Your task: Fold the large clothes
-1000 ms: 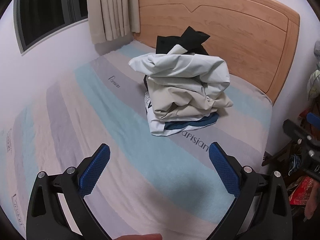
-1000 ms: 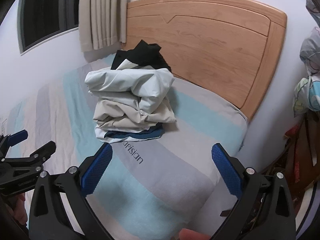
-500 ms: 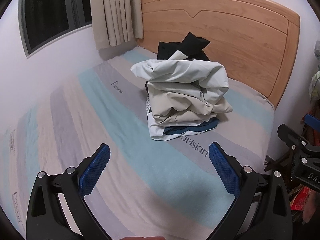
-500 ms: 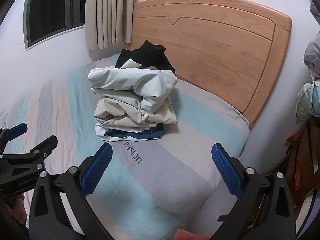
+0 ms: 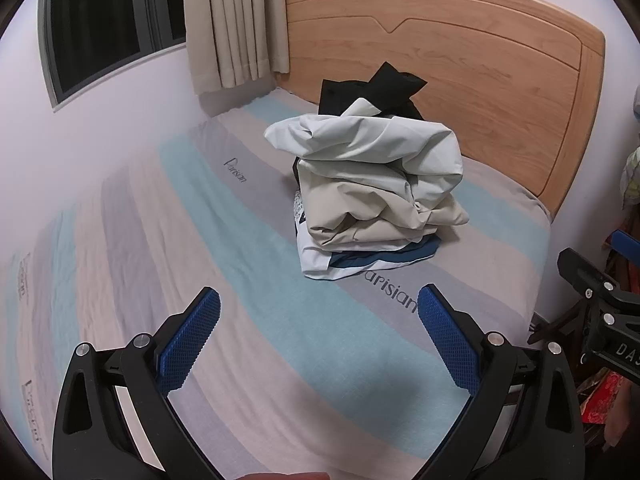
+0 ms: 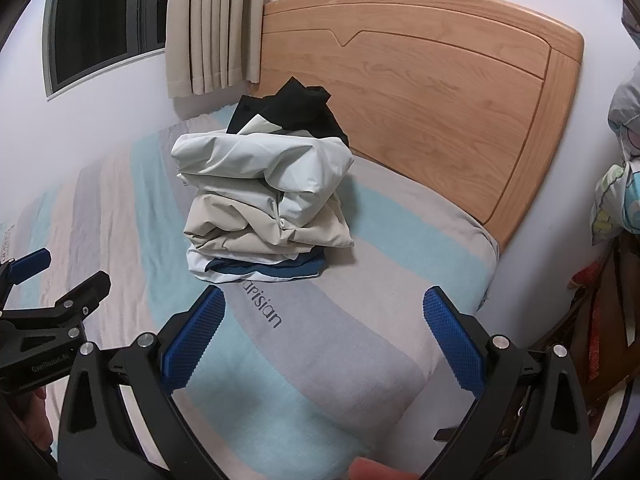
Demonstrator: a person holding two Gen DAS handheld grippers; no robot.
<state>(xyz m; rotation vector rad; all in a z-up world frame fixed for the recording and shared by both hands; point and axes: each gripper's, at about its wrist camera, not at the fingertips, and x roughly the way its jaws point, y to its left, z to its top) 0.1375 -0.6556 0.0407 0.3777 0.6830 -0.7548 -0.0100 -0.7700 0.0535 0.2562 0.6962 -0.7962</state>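
Left wrist view: the left gripper (image 5: 319,316) hangs spread and empty; ahead of it a stack of clothes (image 5: 372,196) sits on the striped bedsheet (image 5: 248,320), printed "Parisian".

Right wrist view: the right gripper (image 6: 324,320) is likewise spread, the stack (image 6: 266,200) ahead-left. Seemingly folded, this fits either finished work or a pile awaiting refolding.

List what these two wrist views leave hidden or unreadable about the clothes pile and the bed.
- Black garment: both views, mostly hidden behind the pale folded pile.
- Navy garment: both views, only an edge shows under the beige layer.
- Print at the pile's left side: left wrist view, too small to read.
- Foot of the bed: cut off by the frame edges and the open jaws.
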